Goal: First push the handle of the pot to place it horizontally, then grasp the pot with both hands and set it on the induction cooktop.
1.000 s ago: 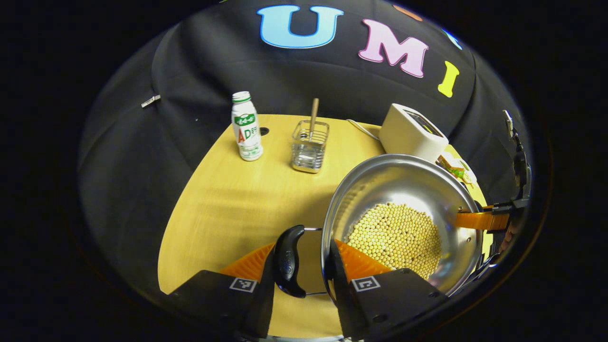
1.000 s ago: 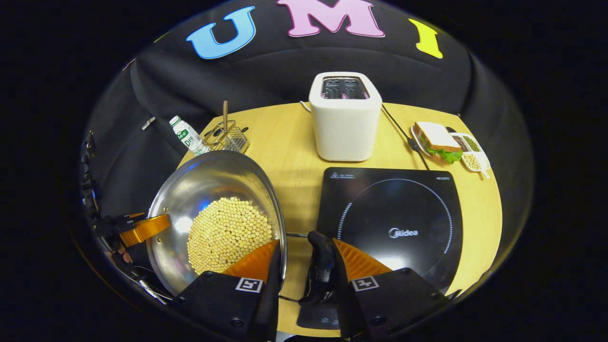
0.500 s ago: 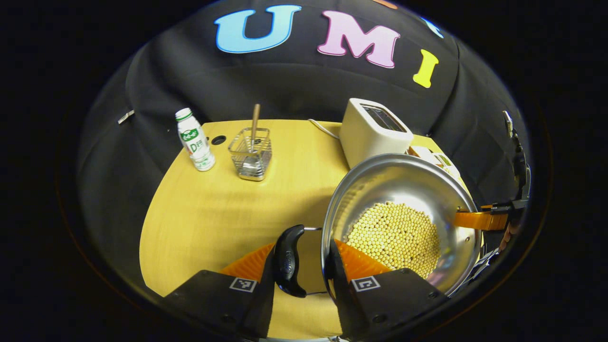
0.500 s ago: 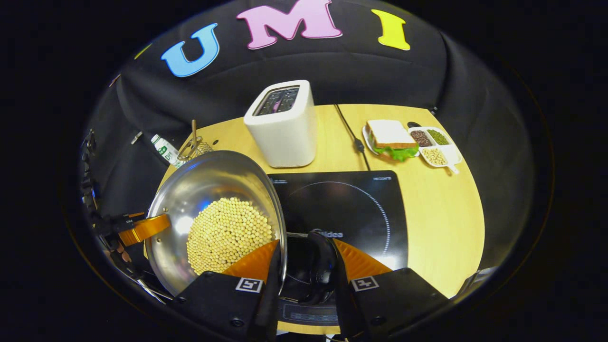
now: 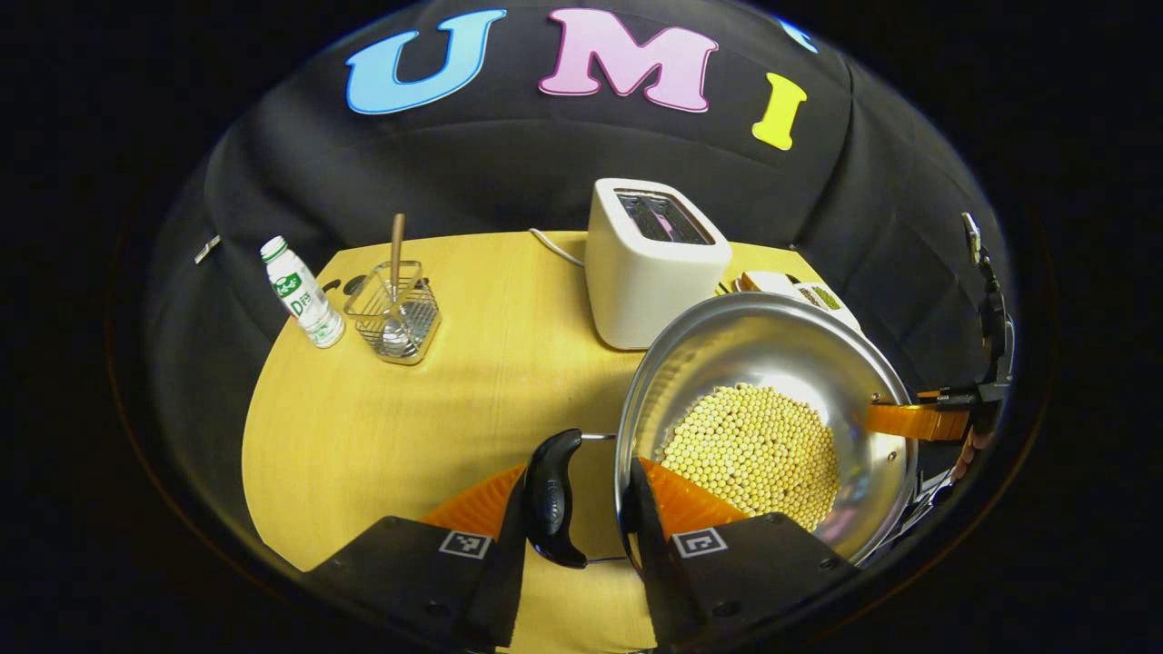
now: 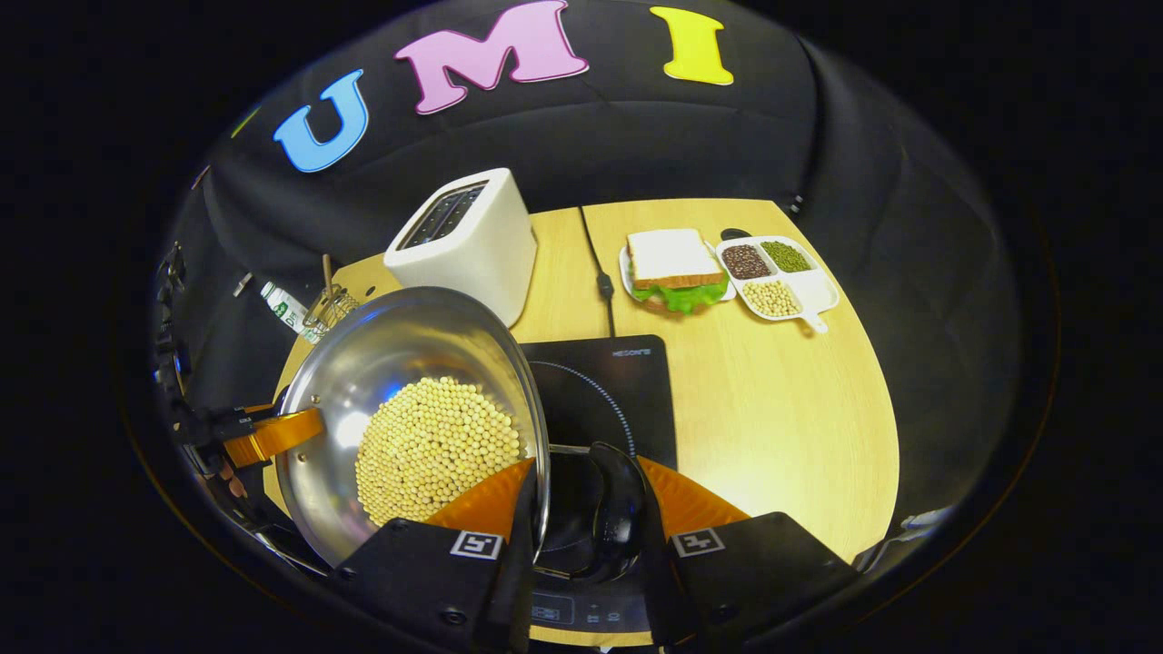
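Observation:
A steel pot (image 5: 772, 354) filled with soybeans (image 5: 754, 450) hangs above the table between both grippers. My left gripper (image 5: 577, 509) is shut on the pot's rim and its black side handle (image 5: 552, 495). In the right gripper view the pot (image 6: 400, 350) sits at the left, and my right gripper (image 6: 586, 509) is shut on the opposite rim and black handle (image 6: 618, 509). The black induction cooktop (image 6: 604, 381) lies just under and behind that handle, partly hidden by the pot. Each view shows the other gripper clamped at the pot's far rim.
A white toaster (image 5: 650, 263) stands behind the pot, its cable (image 6: 600, 282) running past the cooktop. A drink bottle (image 5: 304, 295) and a wire basket (image 5: 395, 313) with a spoon are at the far left. A sandwich plate (image 6: 677, 268) and a divided dish (image 6: 772, 277) sit at the back right.
Both grippers have carried the pot to the right. The cooktop, earlier off to the right of the pot, now lies under the right handle; toaster and bottle slid left in both views.

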Available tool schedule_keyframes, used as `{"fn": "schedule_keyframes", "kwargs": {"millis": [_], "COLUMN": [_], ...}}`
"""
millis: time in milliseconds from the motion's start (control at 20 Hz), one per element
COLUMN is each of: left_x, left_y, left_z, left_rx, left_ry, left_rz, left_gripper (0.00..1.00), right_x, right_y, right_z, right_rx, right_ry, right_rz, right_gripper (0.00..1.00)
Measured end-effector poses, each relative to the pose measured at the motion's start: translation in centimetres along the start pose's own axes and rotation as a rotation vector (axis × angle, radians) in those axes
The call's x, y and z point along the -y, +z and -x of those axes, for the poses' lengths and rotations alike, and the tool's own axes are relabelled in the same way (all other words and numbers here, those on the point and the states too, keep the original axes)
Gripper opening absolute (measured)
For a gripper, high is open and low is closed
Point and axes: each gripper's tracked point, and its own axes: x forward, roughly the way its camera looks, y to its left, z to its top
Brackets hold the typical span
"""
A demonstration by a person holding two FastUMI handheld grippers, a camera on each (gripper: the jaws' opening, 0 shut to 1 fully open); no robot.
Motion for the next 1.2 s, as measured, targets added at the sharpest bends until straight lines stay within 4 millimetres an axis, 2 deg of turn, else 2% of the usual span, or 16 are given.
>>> {"fn": "schedule_keyframes", "kwargs": {"millis": [250,450,700,950,1000,1050,1200], "left_x": [3.0,4.3,4.7,4.5,4.6,4.3,4.5], "left_y": [0.6,0.8,0.3,-0.3,-0.1,-0.3,-0.2], "left_z": [-1.9,-3.0,-4.3,-4.8,-4.7,-4.9,-5.0], "left_rx": [0.003,0.011,0.004,0.004,0.016,0.012,0.013], "left_ry": [-0.009,-0.008,-0.001,0.012,0.011,0.011,0.004], "left_rz": [-0.013,-0.024,-0.01,0.001,0.003,0.004,0.005], "left_gripper": [0.58,0.58,0.58,0.58,0.58,0.58,0.58], "right_x": [3.3,4.5,5.4,5.1,5.1,5.2,5.2], "right_y": [0.4,0.4,0.1,-0.4,-0.2,-0.3,-0.3], "right_z": [-0.7,-1.2,-2.2,-2.8,-3.0,-3.0,-2.8], "right_rx": [-0.005,-0.006,-0.007,-0.008,0.003,0.004,0.003], "right_ry": [-0.012,-0.014,-0.019,-0.004,-0.002,-0.001,0.0], "right_rz": [-0.017,-0.025,-0.021,-0.016,-0.02,-0.02,-0.023], "right_gripper": [0.53,0.53,0.53,0.53,0.57,0.52,0.53]}}
